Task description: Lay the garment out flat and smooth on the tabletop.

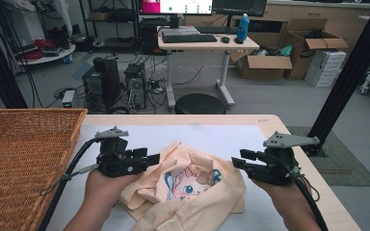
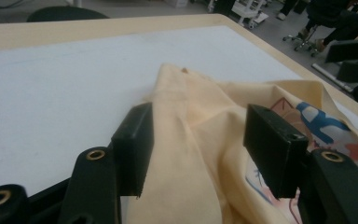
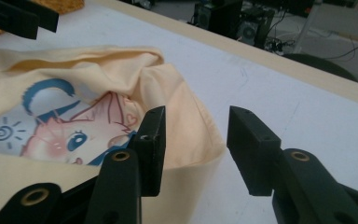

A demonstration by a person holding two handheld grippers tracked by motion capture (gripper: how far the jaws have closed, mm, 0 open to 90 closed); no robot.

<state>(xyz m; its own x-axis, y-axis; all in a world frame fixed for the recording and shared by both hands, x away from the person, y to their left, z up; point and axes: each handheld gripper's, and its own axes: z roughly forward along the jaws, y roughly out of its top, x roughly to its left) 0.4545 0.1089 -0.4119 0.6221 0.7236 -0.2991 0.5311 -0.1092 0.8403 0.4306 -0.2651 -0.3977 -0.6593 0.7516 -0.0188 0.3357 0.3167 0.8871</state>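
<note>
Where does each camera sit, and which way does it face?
High view: above the person's side, facing forward and down on the white table; forearms, left gripper, right gripper.
Left gripper view: rides the left gripper, facing the cream shirt.
Right gripper view: rides the right gripper, facing the shirt.
All share the shirt.

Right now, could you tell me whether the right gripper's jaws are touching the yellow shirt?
Apart. In the right gripper view, the right gripper stands open, with bare table showing between its jaws, and the yellow shirt lies beyond them.
</note>
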